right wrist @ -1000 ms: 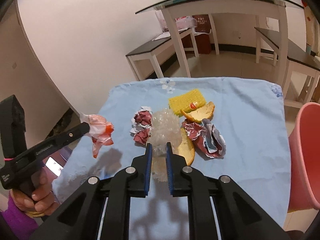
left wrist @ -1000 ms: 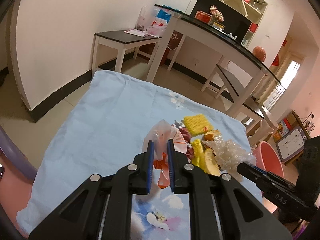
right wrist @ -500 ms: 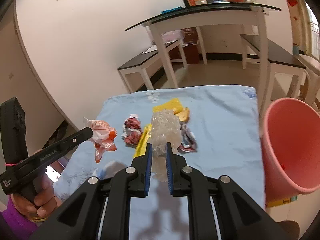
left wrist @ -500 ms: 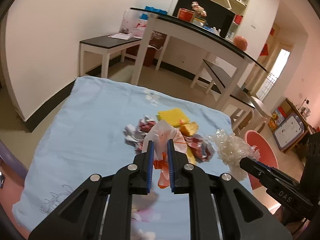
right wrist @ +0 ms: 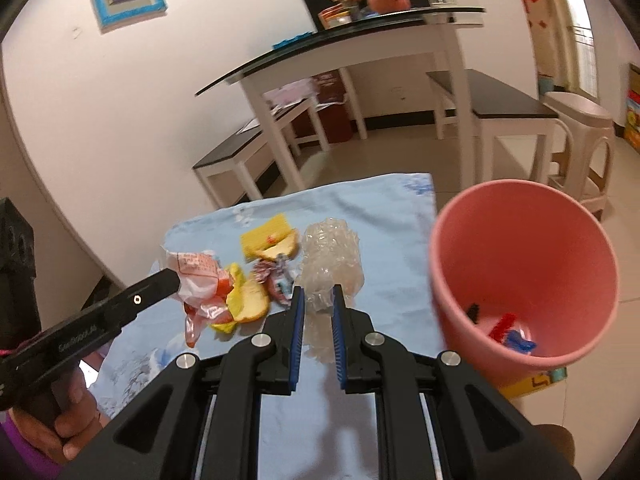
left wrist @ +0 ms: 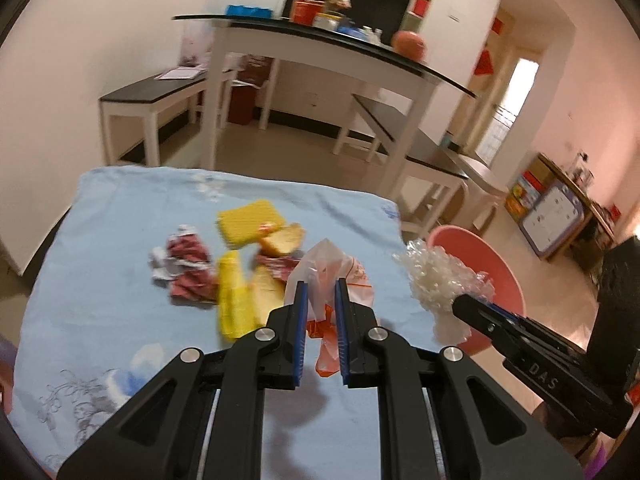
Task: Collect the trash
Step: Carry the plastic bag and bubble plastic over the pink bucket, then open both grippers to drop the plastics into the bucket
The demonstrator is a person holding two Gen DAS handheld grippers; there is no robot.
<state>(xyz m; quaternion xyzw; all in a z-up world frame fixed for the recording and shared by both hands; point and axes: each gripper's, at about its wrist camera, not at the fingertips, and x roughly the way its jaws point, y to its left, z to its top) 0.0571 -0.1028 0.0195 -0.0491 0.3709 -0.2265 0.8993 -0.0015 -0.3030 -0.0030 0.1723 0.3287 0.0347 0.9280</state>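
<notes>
Both tongs are loaded right now. My left gripper (left wrist: 320,296) is pinched narrow on a white-and-orange plastic bag (left wrist: 334,276), and my right gripper (right wrist: 317,300) is clamped on a wad of crinkly clear wrap (right wrist: 330,256). Both bits hang in the air above the table's blue floral cloth (left wrist: 100,240), nothing touching it.

The pink bin (right wrist: 524,276) sits on the floor just off the table's right edge, and from the right tong's view I'm looking nearly straight into it, with a few red and blue scraps at the bottom. So I'd say the step in hand is the drop. What I think matters: get the wrap fully past the rim before letting go, because this stuff is light and springy and will probably cling to a pad or float off sideways. I'd go right tong first since it's nearer the bin, then bring the bag over so the two tongs don't bump.

Left on the cloth near the middle: a yellow sponge (left wrist: 250,222), a bread chunk (left wrist: 282,238), a banana peel (left wrist: 234,300) and a crumpled red-and-white wrapper (left wrist: 182,268).

Readable writing: "DAS" on the side of the right tong in the left view. The bag has orange print, too blurry to read.
</notes>
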